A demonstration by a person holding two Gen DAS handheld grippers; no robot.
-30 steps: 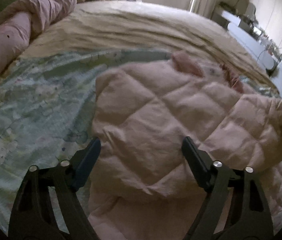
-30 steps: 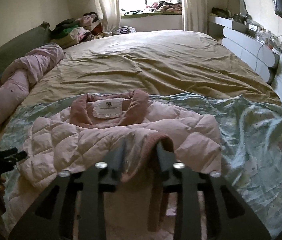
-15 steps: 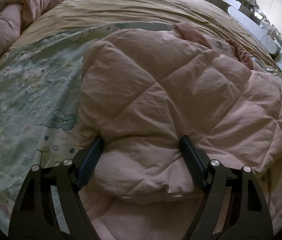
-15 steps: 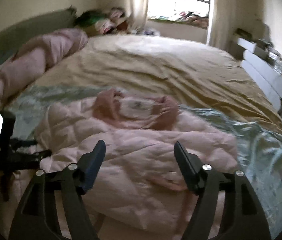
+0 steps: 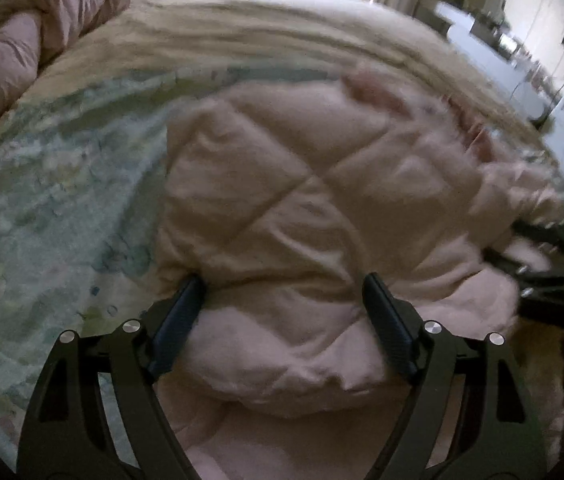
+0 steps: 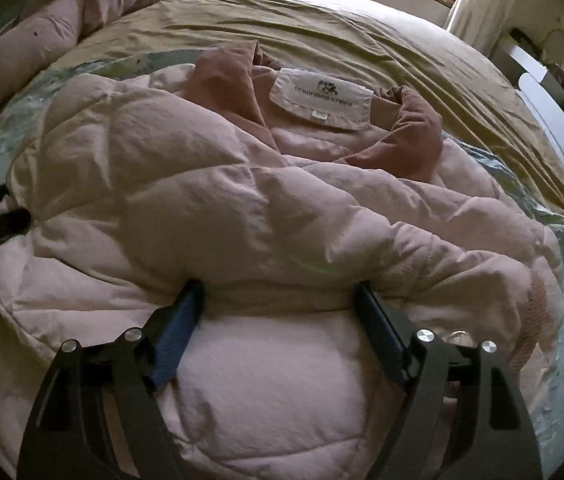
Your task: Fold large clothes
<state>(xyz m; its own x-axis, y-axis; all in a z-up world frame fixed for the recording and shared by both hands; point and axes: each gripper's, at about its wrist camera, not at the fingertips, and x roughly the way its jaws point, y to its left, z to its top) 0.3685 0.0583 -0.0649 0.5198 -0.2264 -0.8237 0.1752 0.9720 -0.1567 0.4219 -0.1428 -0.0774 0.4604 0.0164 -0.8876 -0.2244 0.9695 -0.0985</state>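
A pale pink quilted jacket (image 6: pixel 221 208) lies folded on the bed, its darker pink collar (image 6: pixel 414 136) and white label (image 6: pixel 322 100) at the far end. My right gripper (image 6: pixel 279 290) is low over the near part, jaws still opening; puffy fabric bulges between them and the pads do not press it. A ribbed cuff (image 6: pixel 538 312) lies at the right. In the left wrist view the jacket (image 5: pixel 302 184) fills the middle. My left gripper (image 5: pixel 282 284) straddles a thick fold, jaws wide and opening slightly. The right gripper (image 5: pixel 538 256) shows at that view's right edge.
The jacket rests on a pale green patterned sheet (image 5: pixel 41 200) spread over a tan bedspread (image 6: pixel 322 28). A rolled pink duvet (image 5: pixel 21 52) lies along the left side. White furniture (image 5: pixel 482 40) stands beyond the bed's right edge.
The right gripper let go of the dark pink cuff, opened wide and dropped close over the jacket. The left gripper stays over the same fold.
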